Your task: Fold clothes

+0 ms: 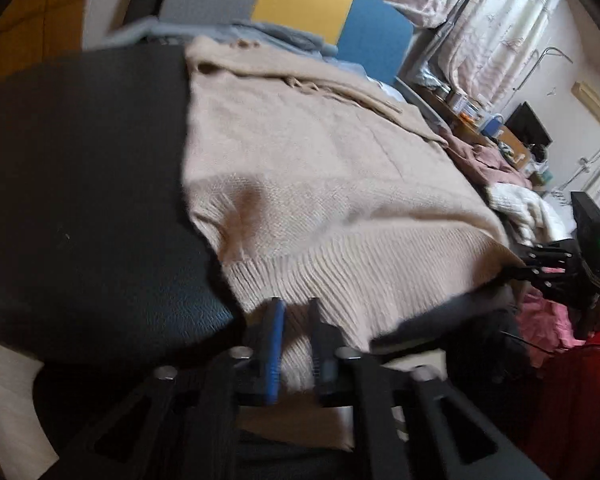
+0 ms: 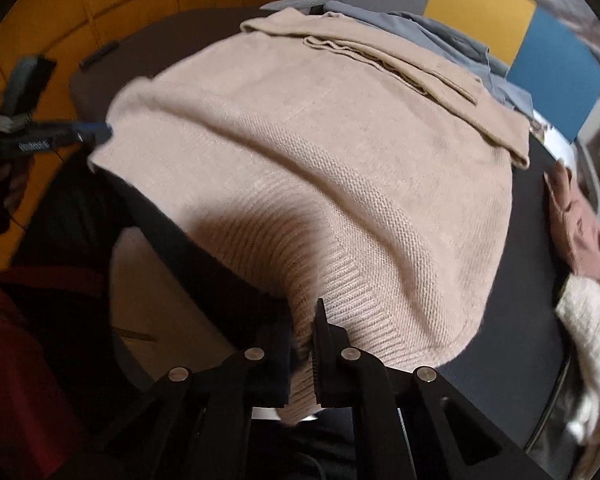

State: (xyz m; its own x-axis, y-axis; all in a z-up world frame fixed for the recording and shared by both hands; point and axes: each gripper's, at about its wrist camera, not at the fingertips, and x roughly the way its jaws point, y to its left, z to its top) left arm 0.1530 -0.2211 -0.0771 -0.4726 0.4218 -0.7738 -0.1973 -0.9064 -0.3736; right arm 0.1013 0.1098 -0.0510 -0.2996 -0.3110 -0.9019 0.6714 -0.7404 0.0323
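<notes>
1. Dark round surface (image 2: 531, 280) carries everything.
2. Left tongs (image 1: 294, 312) pinch the ribbed hem of the beige knitted sweater (image 1: 319, 184).
3. Right tongs (image 2: 301, 344) clamp that hem's other corner; the sweater spreads ahead of both.
4. Beyond lies grey-blue cloth (image 2: 439, 36).

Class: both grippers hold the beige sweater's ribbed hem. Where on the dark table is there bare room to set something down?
Bare table lies left of the beige sweater. A narrow dark strip separates it from the pink garment. The far edge is crowded by grey-blue clothes.
</notes>
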